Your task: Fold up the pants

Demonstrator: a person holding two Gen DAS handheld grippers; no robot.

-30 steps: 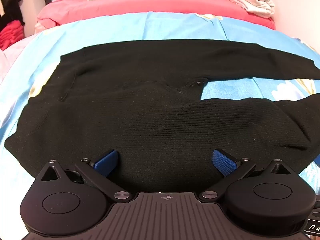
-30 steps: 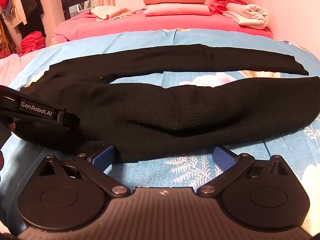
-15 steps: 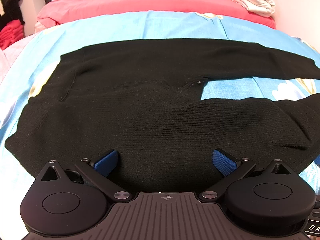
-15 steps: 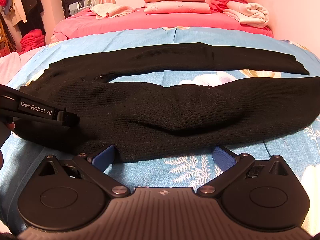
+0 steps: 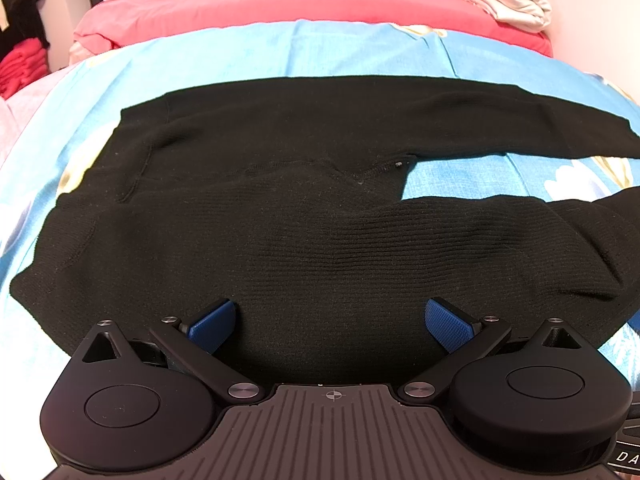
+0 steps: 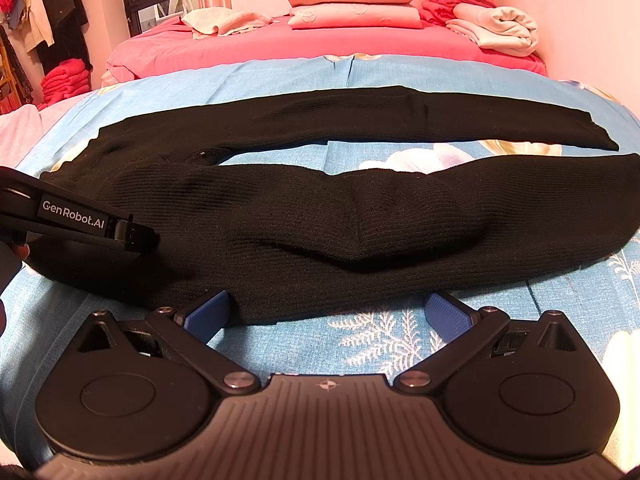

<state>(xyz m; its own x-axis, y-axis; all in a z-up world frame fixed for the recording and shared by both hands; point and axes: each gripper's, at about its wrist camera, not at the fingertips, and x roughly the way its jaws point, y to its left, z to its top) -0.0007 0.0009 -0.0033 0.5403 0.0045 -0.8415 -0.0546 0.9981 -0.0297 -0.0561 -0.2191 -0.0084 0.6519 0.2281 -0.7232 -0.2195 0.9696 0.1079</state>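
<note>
- Because the black knit pants (image 6: 360,216) are laid flat across the blue floral bedsheet (image 6: 380,332), their long axis is seen to run left to right, crosswise to both pairs of fingers; the waist lies to the left and the two legs stretch away to the right.
- The left gripper (image 5: 328,320) is held over the near edge of the seat and upper near leg, its blue pads (image 5: 448,322) spread wide with only cloth seen between them; nothing is grasped.
- The right gripper (image 6: 326,314) is placed further along the near leg, its jaws likewise released, and the leg's near hem-side edge is seen just ahead of the left pad while bare sheet lies ahead of the right one.
- The two legs are separated by a wedge of sheet widening to the right, the far leg (image 6: 400,120) lying beyond the near one.
- It is judged that the coming move turns on this: the near leg's edge lies directly forward of both grippers, so it could be pinched at two places and carried away from the person onto the far leg.
- Folded pink bedding (image 6: 352,4) at the far end is well apart from the work.
</note>
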